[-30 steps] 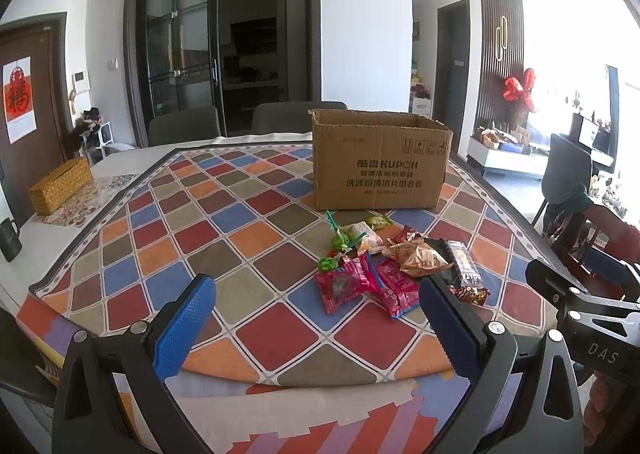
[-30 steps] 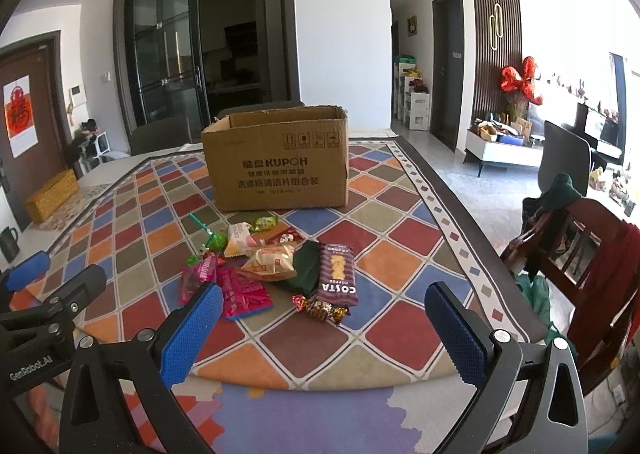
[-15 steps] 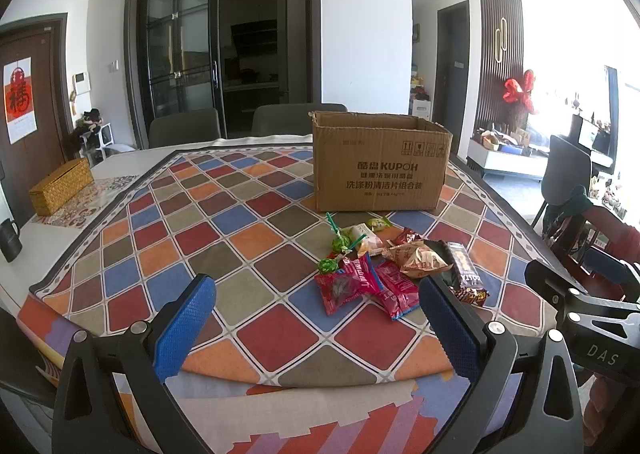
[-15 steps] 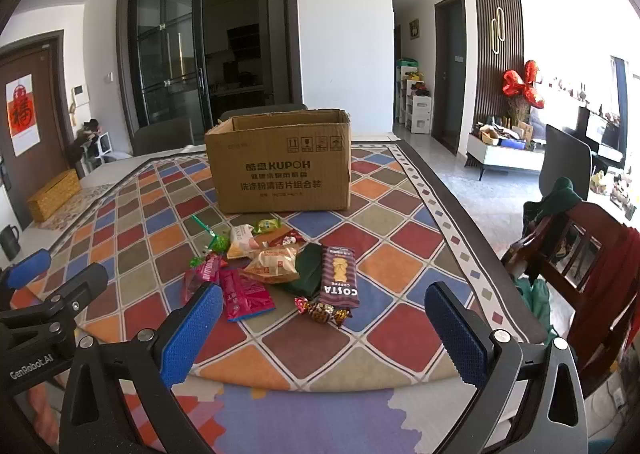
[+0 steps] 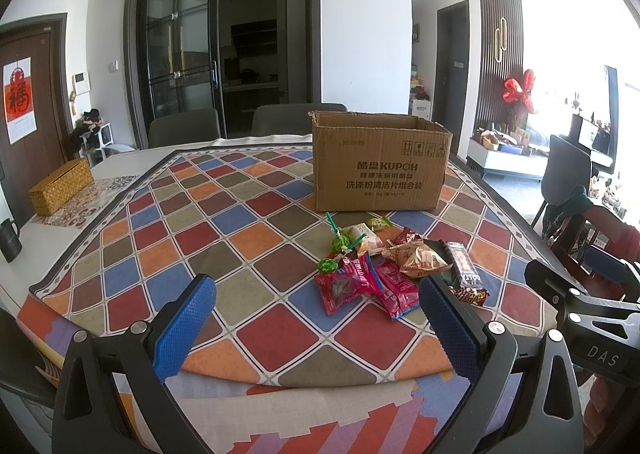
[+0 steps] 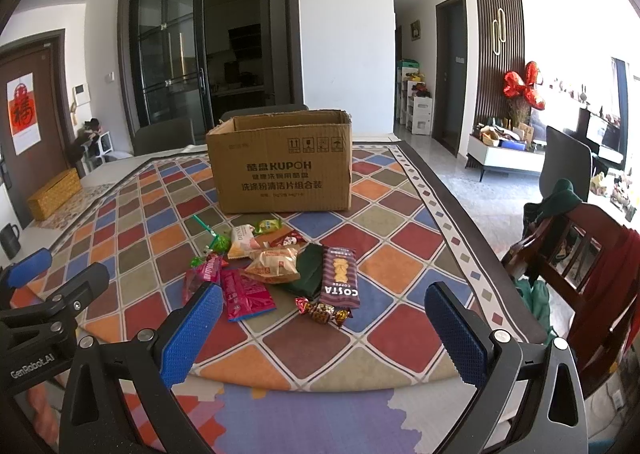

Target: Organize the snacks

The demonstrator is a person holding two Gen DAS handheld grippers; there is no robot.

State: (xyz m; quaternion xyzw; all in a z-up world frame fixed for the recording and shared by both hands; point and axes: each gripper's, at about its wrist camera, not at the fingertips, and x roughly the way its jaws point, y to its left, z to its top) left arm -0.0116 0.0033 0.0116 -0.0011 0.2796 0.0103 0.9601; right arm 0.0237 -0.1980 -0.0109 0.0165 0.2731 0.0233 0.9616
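Note:
A pile of snack packets (image 5: 396,266) lies on the checkered tablecloth, also in the right wrist view (image 6: 276,270). It includes red packets (image 5: 360,286), a purple COSTA bar (image 6: 339,276), a tan packet (image 6: 274,265), green lollipops (image 5: 339,242) and wrapped candies (image 6: 322,312). An open cardboard box (image 5: 378,167) stands upright behind the pile, also in the right wrist view (image 6: 280,167). My left gripper (image 5: 316,322) is open and empty, in front of the pile. My right gripper (image 6: 324,330) is open and empty, just before the candies.
A woven box (image 5: 60,185) and a dark mug (image 5: 10,240) sit at the table's left. Grey chairs (image 5: 184,125) stand behind the table. A wooden chair (image 6: 580,254) with clothes stands at the right edge.
Both grippers have moved slightly forward toward the snack pile and stay open. The snacks and the box have not moved.

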